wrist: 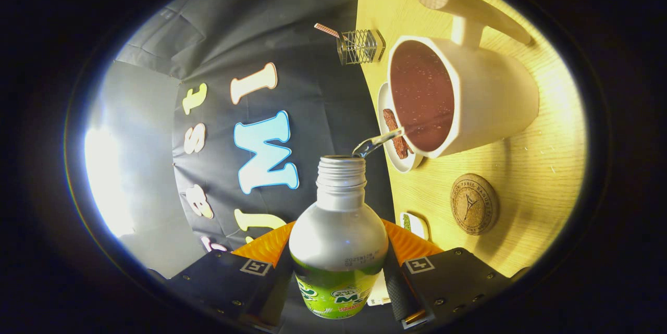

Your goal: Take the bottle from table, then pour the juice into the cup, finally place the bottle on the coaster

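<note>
Gripper view: tool clamps tipped bottle, neck toward cup.

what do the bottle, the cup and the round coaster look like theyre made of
Bottle, clamped between the gripper fingers: likely aluminium, going by its matte silver body and threaded neck, with a glossy green printed label.
Cup: smooth, cream, thick-walled with a faceted rim, probably glazed ceramic, possibly plastic.
Coaster: speckled brown with a stamped emblem, apparently cork.
Table: pale wood grain, maybe laminate.
</note>
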### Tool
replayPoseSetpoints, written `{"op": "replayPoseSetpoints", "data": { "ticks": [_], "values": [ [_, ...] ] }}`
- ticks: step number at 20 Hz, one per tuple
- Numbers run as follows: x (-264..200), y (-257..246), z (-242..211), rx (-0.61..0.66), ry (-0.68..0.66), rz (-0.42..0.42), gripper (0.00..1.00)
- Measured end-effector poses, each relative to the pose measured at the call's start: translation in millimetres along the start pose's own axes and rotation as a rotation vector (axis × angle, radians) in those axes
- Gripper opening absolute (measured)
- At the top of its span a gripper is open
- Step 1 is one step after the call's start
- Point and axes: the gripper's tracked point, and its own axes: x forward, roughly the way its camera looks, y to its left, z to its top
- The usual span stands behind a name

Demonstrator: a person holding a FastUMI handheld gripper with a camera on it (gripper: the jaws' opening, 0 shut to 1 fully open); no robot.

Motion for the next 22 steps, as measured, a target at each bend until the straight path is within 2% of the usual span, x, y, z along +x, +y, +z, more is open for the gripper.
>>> {"op": "replayPoseSetpoints", "data": {
  "ticks": [22],
  "values": [
    [4.5,6.9,-6.2,0.124,-0.009,0.005,0.77]
  ]
}}
